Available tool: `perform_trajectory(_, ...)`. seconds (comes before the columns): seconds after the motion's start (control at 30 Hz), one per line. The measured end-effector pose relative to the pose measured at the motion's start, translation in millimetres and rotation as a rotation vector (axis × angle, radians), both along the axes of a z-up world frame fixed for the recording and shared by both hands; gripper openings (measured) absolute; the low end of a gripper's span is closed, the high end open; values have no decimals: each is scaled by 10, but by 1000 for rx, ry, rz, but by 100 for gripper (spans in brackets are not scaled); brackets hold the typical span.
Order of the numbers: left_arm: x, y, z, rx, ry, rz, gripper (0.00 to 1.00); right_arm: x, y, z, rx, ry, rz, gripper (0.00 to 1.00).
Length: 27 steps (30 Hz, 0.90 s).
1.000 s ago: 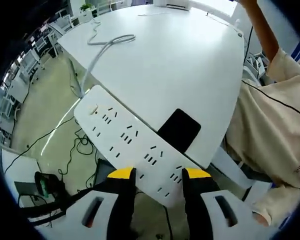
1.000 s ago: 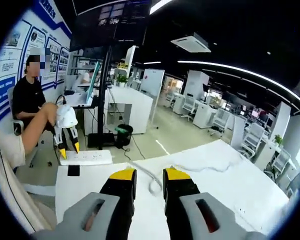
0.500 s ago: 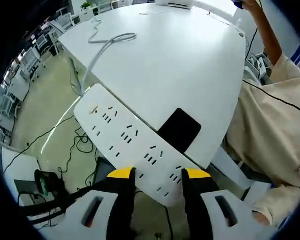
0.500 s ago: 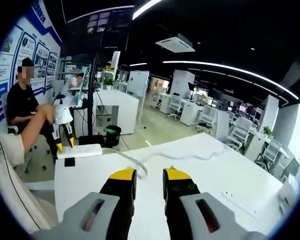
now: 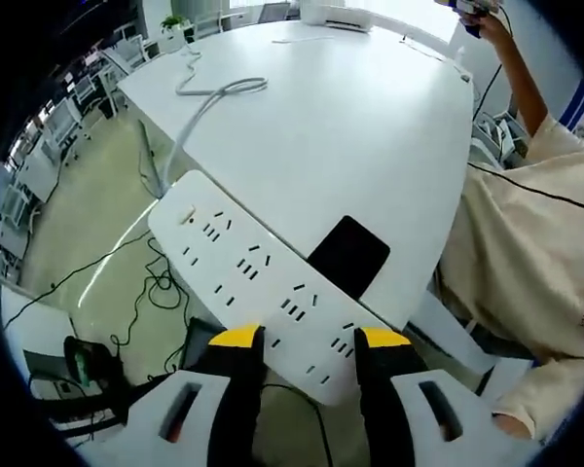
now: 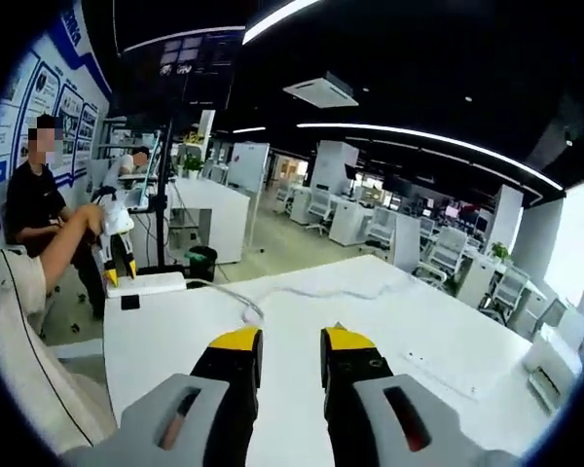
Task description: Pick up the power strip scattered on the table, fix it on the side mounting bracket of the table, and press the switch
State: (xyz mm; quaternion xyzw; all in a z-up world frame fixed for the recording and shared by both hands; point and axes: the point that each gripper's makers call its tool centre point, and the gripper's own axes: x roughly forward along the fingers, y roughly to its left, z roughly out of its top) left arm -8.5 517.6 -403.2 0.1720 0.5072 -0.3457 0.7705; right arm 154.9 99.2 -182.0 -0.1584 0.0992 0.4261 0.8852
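Note:
The white power strip [image 5: 248, 277] hangs just off the near edge of the white table [image 5: 350, 136], sockets facing me. My left gripper [image 5: 310, 341] is shut on its near end. The strip's white cable [image 5: 190, 102] runs back and loops across the tabletop. A black flat pad [image 5: 348, 255] lies on the table edge beside the strip. In the right gripper view, the strip [image 6: 148, 284] and the left gripper [image 6: 117, 255] sit at the table's far left corner. My right gripper [image 6: 292, 342] is raised over the table, jaws drawn close with nothing between them.
The person's beige shirt [image 5: 526, 253] is to the right of the table edge. Loose black cables [image 5: 146, 287] lie on the floor below. A flat white item [image 6: 438, 365] and a white box [image 6: 550, 355] lie on the table. A person in black [image 6: 29, 195] sits beyond.
The right gripper view has swung, so more of the tabletop shows and the strip looks smaller and farther. The left gripper still holds the strip in about the same place.

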Motion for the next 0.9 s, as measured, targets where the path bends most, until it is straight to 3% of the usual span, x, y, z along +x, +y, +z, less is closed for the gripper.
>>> perform_trajectory(0.3,141,118,12,-34,-62,7,46,-121,-205,-27,83,8,24,20)
perform_trajectory(0.53,183,122,38,-26,-126,-50,48,-171,-367,-13,113,-7,9,21)
perform_trajectory(0.7,198,87,76,-4,-201,-137,48,-242,-501,-142,107,-11,12,24)
perform_trajectory(0.9,217,70,117,29,-246,-172,50,-275,-625,-247,142,-2,-3,24)
